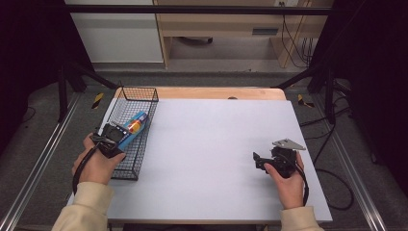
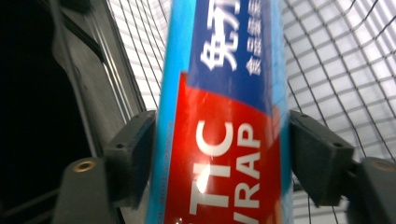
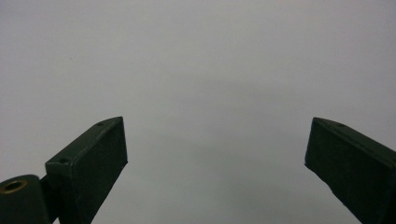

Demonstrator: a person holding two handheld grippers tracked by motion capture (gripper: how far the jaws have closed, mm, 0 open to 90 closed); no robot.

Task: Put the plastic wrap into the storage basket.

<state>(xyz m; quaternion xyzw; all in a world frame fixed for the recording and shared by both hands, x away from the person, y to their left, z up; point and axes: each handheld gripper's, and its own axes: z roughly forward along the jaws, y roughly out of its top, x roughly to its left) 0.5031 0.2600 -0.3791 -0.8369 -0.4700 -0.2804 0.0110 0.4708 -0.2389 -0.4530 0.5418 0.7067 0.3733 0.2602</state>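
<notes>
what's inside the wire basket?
In the wire basket lies one blue-and-red plastic wrap box, between the left gripper jaws. The hand and gripper cover the basket's near end, so anything there is hidden.

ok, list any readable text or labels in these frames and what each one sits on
"TIC" over "WRAP", white letters on the red panel of the blue box, cut off at the left edge of the panel.
Large white Chinese characters on the box's blue part, cut off by the frame's top; not legible enough to quote.
Smaller white characters beside them: too small and cropped to read.
High view, the print on the box in the wire basket: too small to read.
</notes>
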